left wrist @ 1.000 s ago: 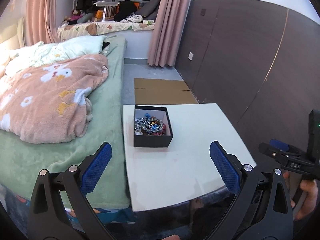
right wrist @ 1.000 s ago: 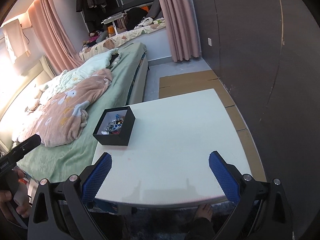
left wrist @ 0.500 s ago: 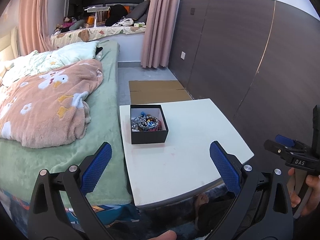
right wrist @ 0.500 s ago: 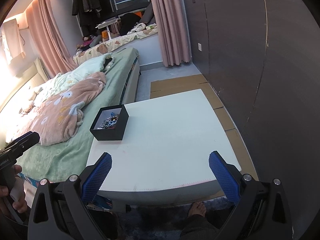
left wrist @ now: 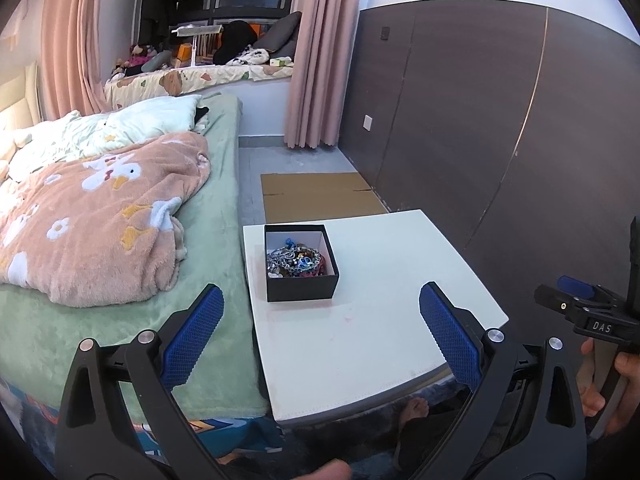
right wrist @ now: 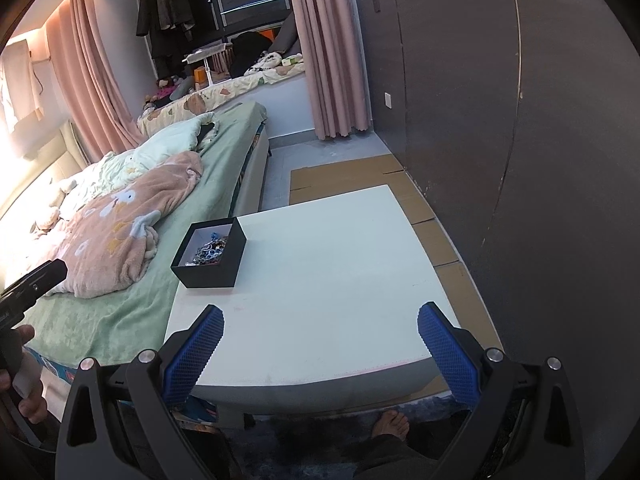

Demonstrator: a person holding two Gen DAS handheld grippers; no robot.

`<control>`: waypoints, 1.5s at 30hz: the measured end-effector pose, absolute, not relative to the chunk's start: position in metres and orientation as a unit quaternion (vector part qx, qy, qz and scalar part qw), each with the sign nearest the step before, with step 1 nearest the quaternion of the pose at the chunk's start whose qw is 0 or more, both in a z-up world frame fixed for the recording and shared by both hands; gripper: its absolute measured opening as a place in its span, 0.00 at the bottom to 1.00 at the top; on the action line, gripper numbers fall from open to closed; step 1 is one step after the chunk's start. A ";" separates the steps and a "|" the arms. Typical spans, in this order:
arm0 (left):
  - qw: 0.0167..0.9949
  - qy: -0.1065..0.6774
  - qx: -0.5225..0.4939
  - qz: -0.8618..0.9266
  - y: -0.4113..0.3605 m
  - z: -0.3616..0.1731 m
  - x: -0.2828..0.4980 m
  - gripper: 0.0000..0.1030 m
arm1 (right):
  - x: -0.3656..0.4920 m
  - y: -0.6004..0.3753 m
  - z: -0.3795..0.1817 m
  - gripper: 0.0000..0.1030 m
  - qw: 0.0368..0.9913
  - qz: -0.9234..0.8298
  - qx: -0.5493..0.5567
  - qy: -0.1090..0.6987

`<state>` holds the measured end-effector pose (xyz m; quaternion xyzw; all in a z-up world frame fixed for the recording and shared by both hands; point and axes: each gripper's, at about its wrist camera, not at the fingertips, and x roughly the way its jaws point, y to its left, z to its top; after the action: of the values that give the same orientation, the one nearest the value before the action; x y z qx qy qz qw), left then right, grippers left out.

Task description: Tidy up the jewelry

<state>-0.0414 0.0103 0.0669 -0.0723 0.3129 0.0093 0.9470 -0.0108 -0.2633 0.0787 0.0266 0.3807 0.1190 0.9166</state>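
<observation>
A black open box (left wrist: 301, 285) holds a tangle of jewelry (left wrist: 294, 261) and stands at the left side of a white table (left wrist: 372, 320). It also shows in the right wrist view (right wrist: 211, 268), with the jewelry (right wrist: 210, 250) inside. My left gripper (left wrist: 320, 336) is open and empty, held near the table's front edge, short of the box. My right gripper (right wrist: 319, 344) is open and empty over the table's front edge, to the right of the box.
A bed with a green sheet (left wrist: 120, 320) and a pink blanket (left wrist: 96, 220) lies left of the table. A dark panelled wall (left wrist: 500, 120) stands to the right. Flat cardboard (left wrist: 316, 196) lies on the floor beyond. A bare foot (right wrist: 390, 424) shows under the table.
Both grippers have drawn back and risen a little, so the table and box look smaller and lower. Jaws stay open.
</observation>
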 end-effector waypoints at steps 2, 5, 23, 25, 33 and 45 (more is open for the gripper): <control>0.948 0.311 -0.071 0.010 0.009 0.069 -0.042 0.95 | -0.011 -0.266 0.078 0.93 0.916 0.118 0.030 0.382; 0.948 0.309 -0.071 0.010 0.008 0.071 -0.043 0.95 | -0.009 -0.267 0.077 0.93 0.916 0.114 0.028 0.383; 0.950 0.303 -0.073 0.015 0.007 0.077 -0.044 0.95 | -0.011 -0.272 0.081 0.93 0.917 0.114 0.032 0.381; 0.950 0.301 -0.077 0.015 0.009 0.078 -0.043 0.95 | -0.011 -0.274 0.083 0.93 0.917 0.111 0.034 0.383; 0.950 0.303 -0.078 0.017 0.012 0.078 -0.042 0.95 | -0.008 -0.274 0.087 0.93 0.917 0.113 0.026 0.382; 0.949 0.304 -0.083 0.019 0.015 0.076 -0.042 0.95 | -0.007 -0.274 0.088 0.93 0.917 0.109 0.024 0.382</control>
<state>-0.0421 0.0152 0.0761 -0.0833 0.3043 0.0195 0.9487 -0.0068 -0.2739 0.0878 0.0243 0.3820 0.1089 0.9174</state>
